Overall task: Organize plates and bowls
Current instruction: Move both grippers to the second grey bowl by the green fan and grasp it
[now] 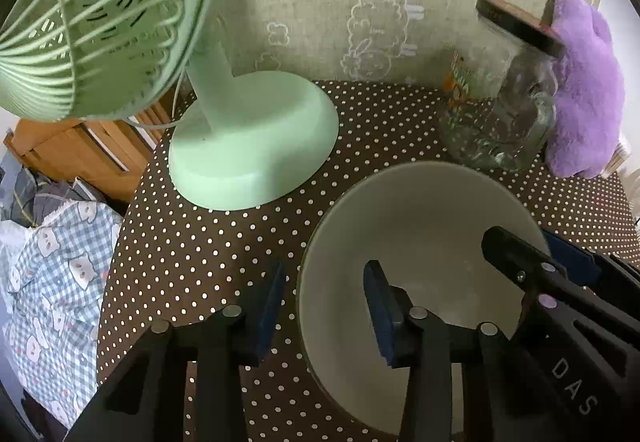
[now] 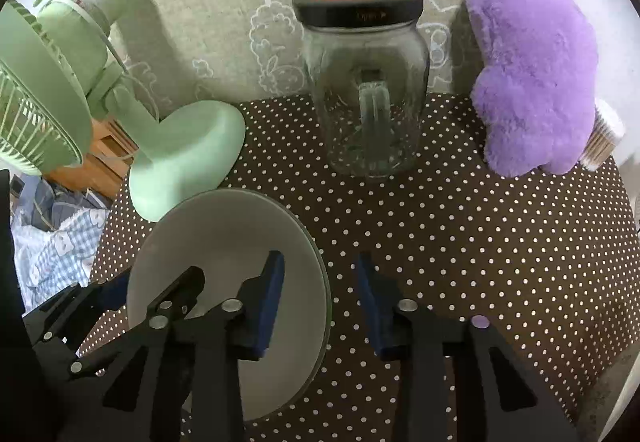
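I've got both grippers astride the bowl (image 1: 420, 242) rim, one finger in, one out. Left gripper (image 1: 326, 318) takes the left wall, right gripper (image 2: 320, 306) the right wall; pads look spread, not pinching yet, tho hard to tell. Bowl sits on the dotted table (image 2: 440, 234), looks like ceramic: stiff, smooth, prob slippery, chips easily. Grip low on rim. Beyond: fan (image 1: 252, 146), glass jar (image 2: 366, 82).

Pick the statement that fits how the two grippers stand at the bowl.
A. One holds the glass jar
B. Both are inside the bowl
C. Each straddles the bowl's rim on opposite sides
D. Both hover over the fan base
C: the left gripper has the bowl's left rim between its fingers, and the right gripper straddles the right rim.
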The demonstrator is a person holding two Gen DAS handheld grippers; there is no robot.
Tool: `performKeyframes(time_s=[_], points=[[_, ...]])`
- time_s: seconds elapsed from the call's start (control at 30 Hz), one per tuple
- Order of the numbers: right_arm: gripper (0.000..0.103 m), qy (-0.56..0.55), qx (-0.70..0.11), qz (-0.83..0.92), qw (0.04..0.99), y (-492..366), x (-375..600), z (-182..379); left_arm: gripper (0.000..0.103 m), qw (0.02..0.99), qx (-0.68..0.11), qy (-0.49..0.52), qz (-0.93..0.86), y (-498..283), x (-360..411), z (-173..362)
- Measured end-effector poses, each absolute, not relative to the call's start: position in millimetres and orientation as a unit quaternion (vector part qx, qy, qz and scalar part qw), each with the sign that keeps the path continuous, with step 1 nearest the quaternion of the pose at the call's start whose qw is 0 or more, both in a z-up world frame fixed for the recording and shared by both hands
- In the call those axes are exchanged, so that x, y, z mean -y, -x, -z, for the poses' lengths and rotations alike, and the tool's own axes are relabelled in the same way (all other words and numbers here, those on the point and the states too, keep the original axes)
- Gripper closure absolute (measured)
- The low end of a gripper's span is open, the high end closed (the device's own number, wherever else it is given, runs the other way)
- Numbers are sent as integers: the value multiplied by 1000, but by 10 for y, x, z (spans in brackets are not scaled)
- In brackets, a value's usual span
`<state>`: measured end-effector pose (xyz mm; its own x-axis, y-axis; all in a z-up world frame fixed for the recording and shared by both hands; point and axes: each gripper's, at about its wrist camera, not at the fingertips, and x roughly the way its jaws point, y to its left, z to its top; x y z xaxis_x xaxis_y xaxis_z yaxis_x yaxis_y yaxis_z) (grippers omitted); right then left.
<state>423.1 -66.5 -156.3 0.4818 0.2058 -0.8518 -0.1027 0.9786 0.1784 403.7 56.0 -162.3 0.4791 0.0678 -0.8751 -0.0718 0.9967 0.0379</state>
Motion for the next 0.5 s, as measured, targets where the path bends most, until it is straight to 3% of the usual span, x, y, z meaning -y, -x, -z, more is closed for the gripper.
performKeyframes(time_s=[0.23, 0.5], points=[[84, -52, -510, -103, 852, -4294, 613, 1670, 72, 855, -516, 2, -39, -4088, -504, 1689], [85, -57, -510, -109, 852, -4323, 631, 1701, 73, 856, -514, -11, -51, -4082, -446, 1631]])
